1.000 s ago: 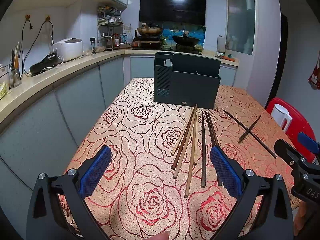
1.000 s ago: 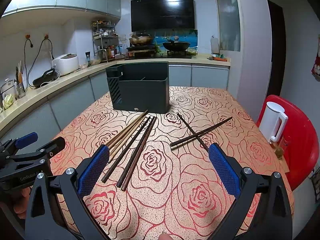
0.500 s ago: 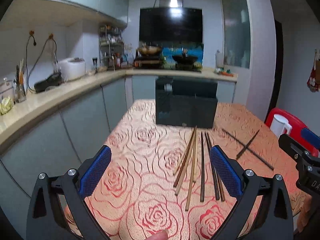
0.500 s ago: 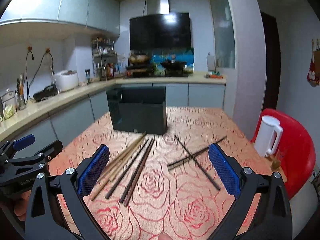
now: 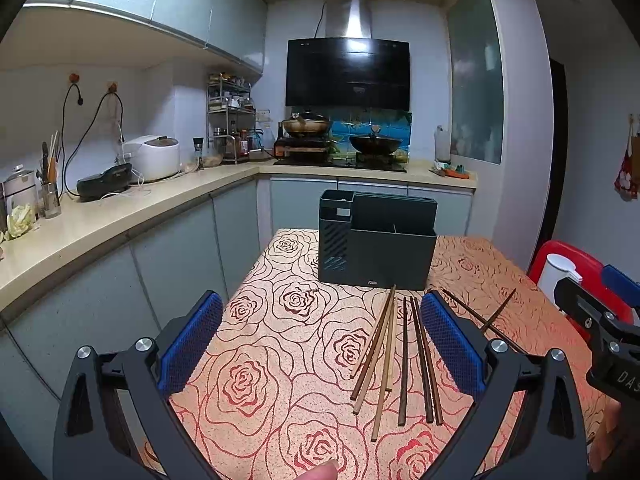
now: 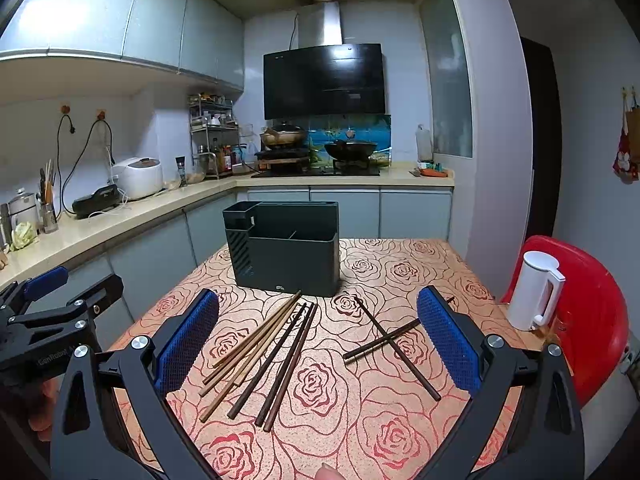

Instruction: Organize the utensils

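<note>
Both claws hang above the near end of the worktop [image 6: 400, 268], which is covered in a rose-patterned cloth, and each holds nothing. The left claw [image 5: 322, 342] has its blue-padded fingers spread wide apart, and the right claw [image 6: 318, 342] is spread just as wide. On the cloth lies a loose bundle of light wooden chopsticks [image 6: 250, 354], fanned slightly and pointing toward the far end, with a few dark brown chopsticks [image 6: 280, 364] lying just beside them on the right. Further right, apart from that group, two dark chopsticks [image 6: 394, 346] lie crossed over each other. At the far end of the worktop, just beyond the chopstick tips, stands the dark grey utensil holder [image 6: 286, 254], upright, with a taller slotted section on its left and open compartments to the right. A white kettle [image 6: 536, 290] sits on a red chair [image 6: 596, 320] to the right of the worktop.
</note>
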